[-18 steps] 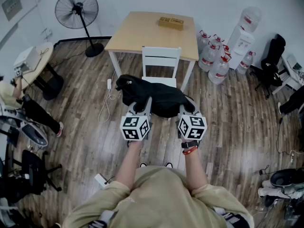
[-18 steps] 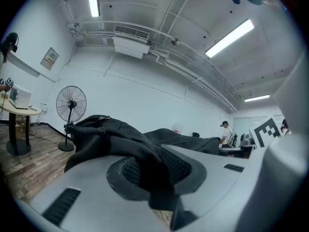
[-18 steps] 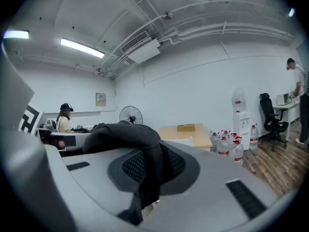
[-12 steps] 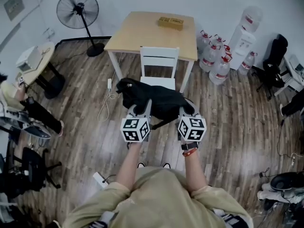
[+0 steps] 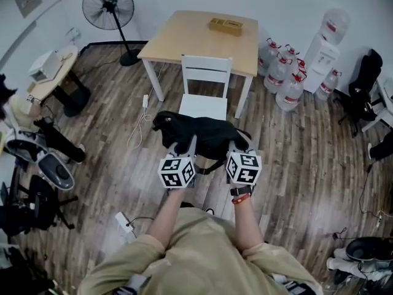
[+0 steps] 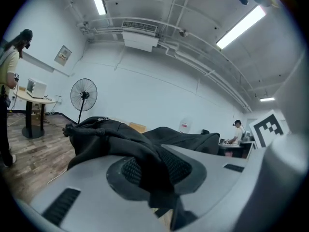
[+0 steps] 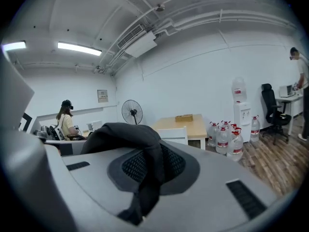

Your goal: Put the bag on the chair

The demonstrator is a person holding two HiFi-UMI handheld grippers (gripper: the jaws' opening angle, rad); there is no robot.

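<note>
The black bag (image 5: pixel 202 133) hangs above the floor, held just on the near side of the white chair (image 5: pixel 206 78). The left gripper (image 5: pixel 183 146) clamps narrowly on the bag's near left fabric. The right gripper (image 5: pixel 237 145) is closed tight on its near right fabric.

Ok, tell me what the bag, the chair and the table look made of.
Bag: soft black cloth, matte; it sags and creases. Chair: white, smooth, likely painted wood, going by the flat slats of its back; could be plastic. Table: pale wood-look top with even tan colour, perhaps veneer; white legs.
</note>
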